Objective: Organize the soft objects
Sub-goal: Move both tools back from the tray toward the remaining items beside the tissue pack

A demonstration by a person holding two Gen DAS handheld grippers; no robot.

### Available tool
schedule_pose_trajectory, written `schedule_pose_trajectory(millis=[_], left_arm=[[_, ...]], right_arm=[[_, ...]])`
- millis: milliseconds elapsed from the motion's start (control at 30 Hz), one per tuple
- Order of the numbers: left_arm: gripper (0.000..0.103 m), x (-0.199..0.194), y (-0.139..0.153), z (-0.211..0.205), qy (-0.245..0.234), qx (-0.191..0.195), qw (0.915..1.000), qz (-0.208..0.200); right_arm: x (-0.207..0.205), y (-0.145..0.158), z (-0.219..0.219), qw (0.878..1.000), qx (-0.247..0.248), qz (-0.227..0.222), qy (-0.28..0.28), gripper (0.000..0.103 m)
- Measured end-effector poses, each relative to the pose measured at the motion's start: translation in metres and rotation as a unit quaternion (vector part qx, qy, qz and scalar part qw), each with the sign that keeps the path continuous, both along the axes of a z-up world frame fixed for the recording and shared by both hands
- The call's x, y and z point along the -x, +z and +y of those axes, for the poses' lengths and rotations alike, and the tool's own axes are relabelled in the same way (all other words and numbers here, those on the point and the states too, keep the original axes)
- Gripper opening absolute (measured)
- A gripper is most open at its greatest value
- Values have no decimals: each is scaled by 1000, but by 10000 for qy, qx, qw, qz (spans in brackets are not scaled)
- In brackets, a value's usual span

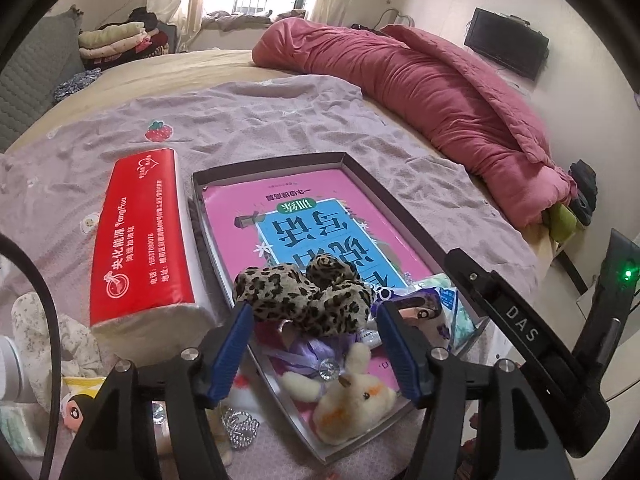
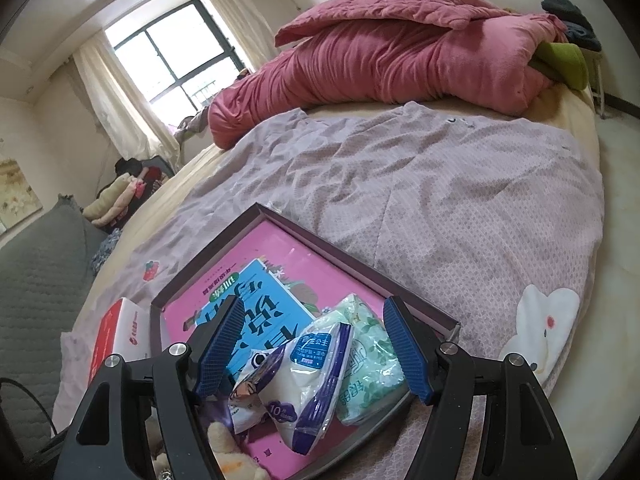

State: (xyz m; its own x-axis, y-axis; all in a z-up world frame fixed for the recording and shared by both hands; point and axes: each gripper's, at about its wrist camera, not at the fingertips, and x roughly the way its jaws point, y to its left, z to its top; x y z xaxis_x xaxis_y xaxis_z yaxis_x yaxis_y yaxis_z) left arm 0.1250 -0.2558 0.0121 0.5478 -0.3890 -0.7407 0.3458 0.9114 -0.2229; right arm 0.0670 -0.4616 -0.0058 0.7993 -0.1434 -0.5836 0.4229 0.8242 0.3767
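Left wrist: red tissue pack [image 1: 140,236] reads "YangHua", probably.

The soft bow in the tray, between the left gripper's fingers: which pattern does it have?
Leopard print, tan with dark spots: the bow, best seen in the left wrist view.

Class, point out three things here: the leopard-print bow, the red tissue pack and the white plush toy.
leopard-print bow [image 1: 304,300], left wrist view, middle of the fabric.
red tissue pack [image 1: 140,232], left wrist view, red top face.
white plush toy [image 1: 356,404], left wrist view, its body.
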Motion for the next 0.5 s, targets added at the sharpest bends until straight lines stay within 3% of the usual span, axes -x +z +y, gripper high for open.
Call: schedule_pose_trajectory(millis=[500], left_arm=[[68,16,8,11,137,-178,9997,-27]], right_arm=[[6,11,5,9995,195,-241,11,73]])
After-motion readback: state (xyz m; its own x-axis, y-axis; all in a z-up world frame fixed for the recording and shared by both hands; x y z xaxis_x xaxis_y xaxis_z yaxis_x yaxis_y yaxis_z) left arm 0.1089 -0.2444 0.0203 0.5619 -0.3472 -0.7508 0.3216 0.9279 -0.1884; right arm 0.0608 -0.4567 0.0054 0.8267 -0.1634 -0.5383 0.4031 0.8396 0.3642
